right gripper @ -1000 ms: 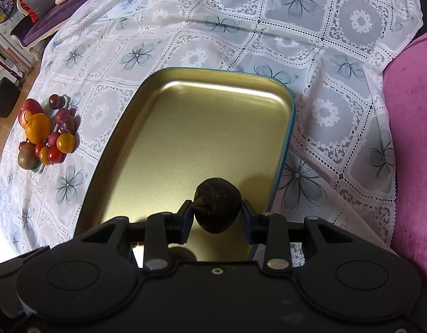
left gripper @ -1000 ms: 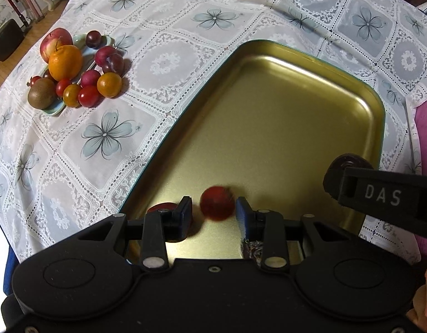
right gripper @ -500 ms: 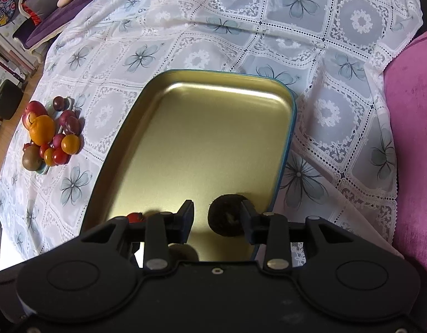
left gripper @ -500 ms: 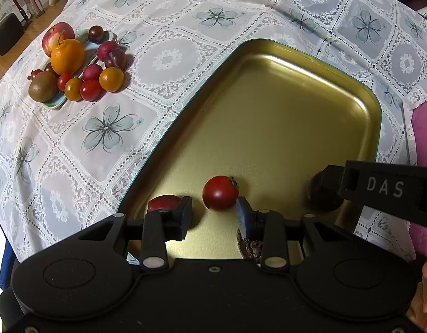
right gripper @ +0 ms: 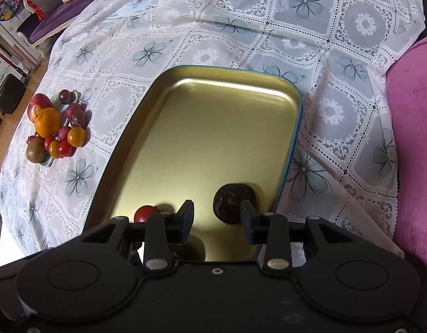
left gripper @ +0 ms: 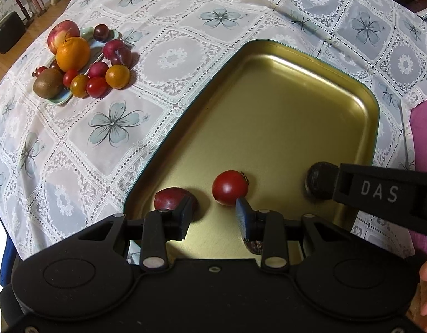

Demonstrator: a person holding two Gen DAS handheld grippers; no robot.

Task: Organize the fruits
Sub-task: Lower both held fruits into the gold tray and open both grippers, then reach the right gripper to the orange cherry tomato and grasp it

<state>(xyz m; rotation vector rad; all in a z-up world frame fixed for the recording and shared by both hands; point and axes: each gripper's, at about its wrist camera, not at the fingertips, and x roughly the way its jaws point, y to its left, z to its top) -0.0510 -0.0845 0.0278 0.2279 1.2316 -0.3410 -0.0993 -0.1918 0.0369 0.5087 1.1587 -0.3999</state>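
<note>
A gold tray (left gripper: 282,105) lies on the lace tablecloth; it also shows in the right wrist view (right gripper: 213,127). On its near end sit a red tomato (left gripper: 230,187), a dark red plum (left gripper: 169,198) and a dark wrinkled fruit (left gripper: 320,184). My left gripper (left gripper: 213,217) is open and empty, just behind the tomato. My right gripper (right gripper: 216,219) is open and empty, with the dark fruit (right gripper: 233,201) lying on the tray ahead of its right finger. The tomato (right gripper: 144,213) shows left of it.
A small green plate (left gripper: 61,97) at the far left holds a pile of fruit: an orange (left gripper: 73,53), an apple (left gripper: 61,32), a kiwi (left gripper: 48,86), plums and small tomatoes. A pink cushion (right gripper: 413,138) lies to the right. The right gripper's body (left gripper: 385,194) reaches in at the tray's right.
Both grippers opened and let go. The tomato dropped from the left gripper and the dark fruit from the right gripper onto the tray. Both grippers have pulled back slightly.
</note>
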